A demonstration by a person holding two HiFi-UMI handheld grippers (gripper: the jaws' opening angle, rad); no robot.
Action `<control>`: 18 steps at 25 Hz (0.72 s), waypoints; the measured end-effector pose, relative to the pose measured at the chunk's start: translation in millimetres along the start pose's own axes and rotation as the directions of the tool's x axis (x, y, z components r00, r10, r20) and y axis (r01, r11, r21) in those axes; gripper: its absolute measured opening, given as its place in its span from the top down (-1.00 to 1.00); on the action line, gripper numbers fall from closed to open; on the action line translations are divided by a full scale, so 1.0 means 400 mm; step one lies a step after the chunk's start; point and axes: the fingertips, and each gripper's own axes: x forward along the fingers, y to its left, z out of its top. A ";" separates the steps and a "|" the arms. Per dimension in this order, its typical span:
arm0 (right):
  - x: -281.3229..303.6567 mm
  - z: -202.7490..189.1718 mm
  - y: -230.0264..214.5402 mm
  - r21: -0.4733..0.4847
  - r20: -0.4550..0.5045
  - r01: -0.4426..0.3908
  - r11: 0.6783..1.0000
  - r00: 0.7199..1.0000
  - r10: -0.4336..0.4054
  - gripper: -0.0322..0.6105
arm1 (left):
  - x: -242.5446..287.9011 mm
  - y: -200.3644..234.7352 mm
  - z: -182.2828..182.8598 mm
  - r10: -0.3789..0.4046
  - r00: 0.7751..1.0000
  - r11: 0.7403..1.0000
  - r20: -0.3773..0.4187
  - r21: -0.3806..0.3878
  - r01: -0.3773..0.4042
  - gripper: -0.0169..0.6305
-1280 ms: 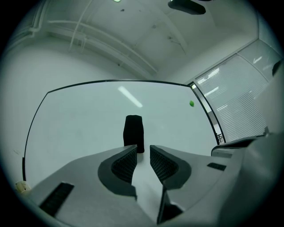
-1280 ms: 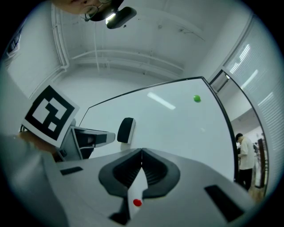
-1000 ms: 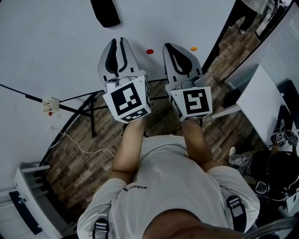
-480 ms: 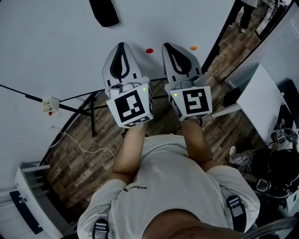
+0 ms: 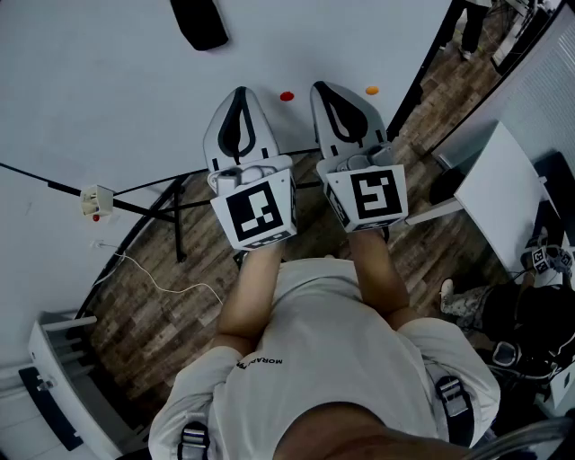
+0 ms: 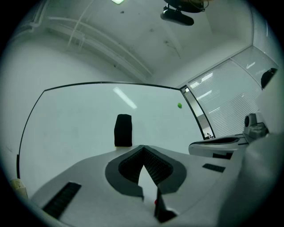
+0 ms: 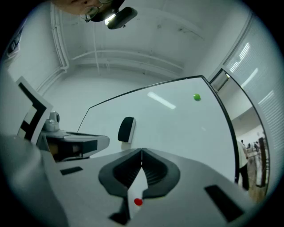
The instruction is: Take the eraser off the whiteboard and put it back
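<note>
Nearest: left gripper, just closed from slightly apart, clamped on nothing. Beside it: right gripper, also shut and empty. Farther off: black eraser on whiteboard, untouched. Removal seemingly not begun.

Wood-plank floor, white ceiling
</note>
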 end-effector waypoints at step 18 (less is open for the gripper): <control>-0.010 -0.008 0.007 -0.005 -0.016 -0.010 1.000 1.000 0.010 0.86 | -0.021 -0.021 -0.032 -0.014 1.000 1.000 -0.005 0.011 0.014 0.94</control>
